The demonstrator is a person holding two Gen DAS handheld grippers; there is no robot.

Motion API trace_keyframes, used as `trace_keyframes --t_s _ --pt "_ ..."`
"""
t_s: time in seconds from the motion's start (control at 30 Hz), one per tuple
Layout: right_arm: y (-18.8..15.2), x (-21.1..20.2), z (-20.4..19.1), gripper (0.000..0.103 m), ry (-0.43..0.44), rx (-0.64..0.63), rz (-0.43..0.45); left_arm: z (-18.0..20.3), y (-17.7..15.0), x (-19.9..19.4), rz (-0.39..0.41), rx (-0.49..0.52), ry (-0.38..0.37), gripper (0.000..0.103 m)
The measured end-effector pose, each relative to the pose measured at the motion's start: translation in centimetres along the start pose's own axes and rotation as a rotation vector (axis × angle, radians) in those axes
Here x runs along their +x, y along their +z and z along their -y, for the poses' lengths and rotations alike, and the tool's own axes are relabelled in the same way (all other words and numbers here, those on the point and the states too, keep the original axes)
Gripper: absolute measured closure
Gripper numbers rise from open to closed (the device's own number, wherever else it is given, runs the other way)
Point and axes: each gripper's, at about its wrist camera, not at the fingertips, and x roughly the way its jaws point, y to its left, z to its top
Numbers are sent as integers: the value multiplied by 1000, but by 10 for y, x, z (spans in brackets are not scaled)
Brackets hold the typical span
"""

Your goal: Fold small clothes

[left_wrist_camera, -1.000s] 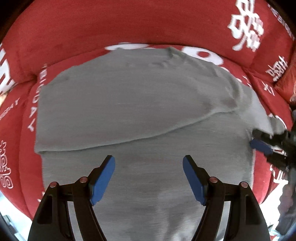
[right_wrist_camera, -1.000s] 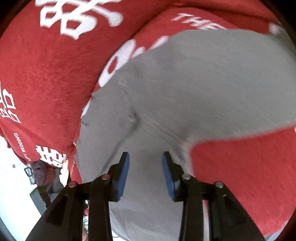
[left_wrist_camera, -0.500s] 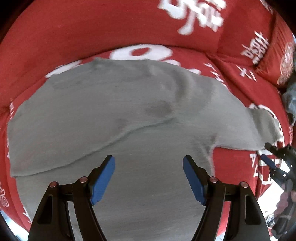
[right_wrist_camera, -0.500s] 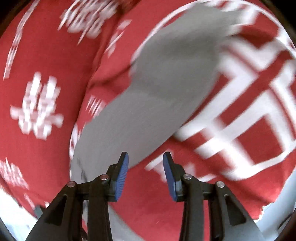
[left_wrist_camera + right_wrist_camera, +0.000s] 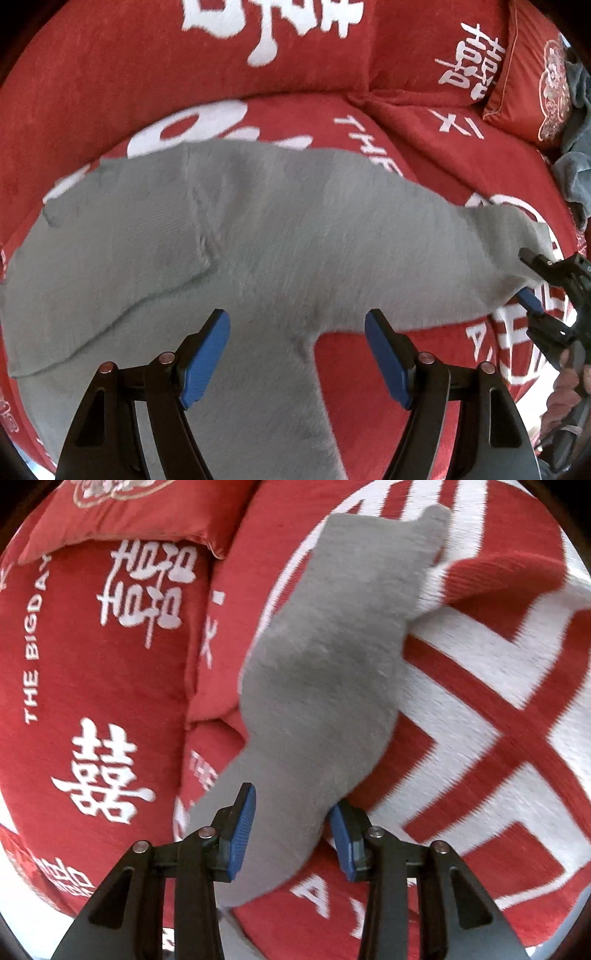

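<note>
The grey garment (image 5: pixel 258 236) lies spread across the red sofa (image 5: pixel 110 85), one sleeve (image 5: pixel 332 672) stretched out to the right. The left gripper (image 5: pixel 297 354) hovers over the body, fingers spread wide and holding nothing. The right gripper (image 5: pixel 291 827) straddles the sleeve, fingers apart, not pinching it. A red cushion (image 5: pixel 532 74) sits behind.

**Cloth and plastic**

The grey garment (image 5: pixel 280 236) is a soft, matt knit with a faint fuzzy nap. The red cover (image 5: pixel 110 81) under it is coarse, ribbed chenille-like cloth with white woven lettering. The cushion (image 5: pixel 532 74) looks smoother, with corded edging. Both grippers, left (image 5: pixel 297 354) and right (image 5: pixel 291 830), have matt black plastic fingers, ridged blue pads (image 5: pixel 242 830) and small shiny metal rivets.
</note>
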Motion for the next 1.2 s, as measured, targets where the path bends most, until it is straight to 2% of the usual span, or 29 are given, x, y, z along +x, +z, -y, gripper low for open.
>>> trace_keyframes --t_s 0.07,0.1,0.23,0.33,0.43,0.57,0.73,0.9,1.03,1.2 --pt "3 1 -3 73 33 17 -2 5 8 2 21 -6 4 27" --pt "5 2 -4 82 45 26 -3 7 11 3 30 -8 2 27" --pt "10 4 -2 94 117 94 -12 22 16 16 47 41 34 27" --pt "10 7 -5 96 214 131 -28 31 13 31 16 87 63 25" --pt "5 14 -20 96 316 111 -69 28 12 32 26 80 40 23" --pt "-13 30 -57 96 360 1 -142 16 15 24 14 50 -8 23" --pt "-40 48 -108 96 347 -134 -202 -18 15 -5 65 -17 -32 23" --pt "-79 68 -166 96 304 -322 -267 -73 7 -34 116 -87 -9 23" --pt "-118 89 -210 96 293 -450 -319 -128 -5 -51 130 -178 12 23" --pt "-184 125 -260 96 259 -651 -394 -193 -26 -67 142 -262 69 23"
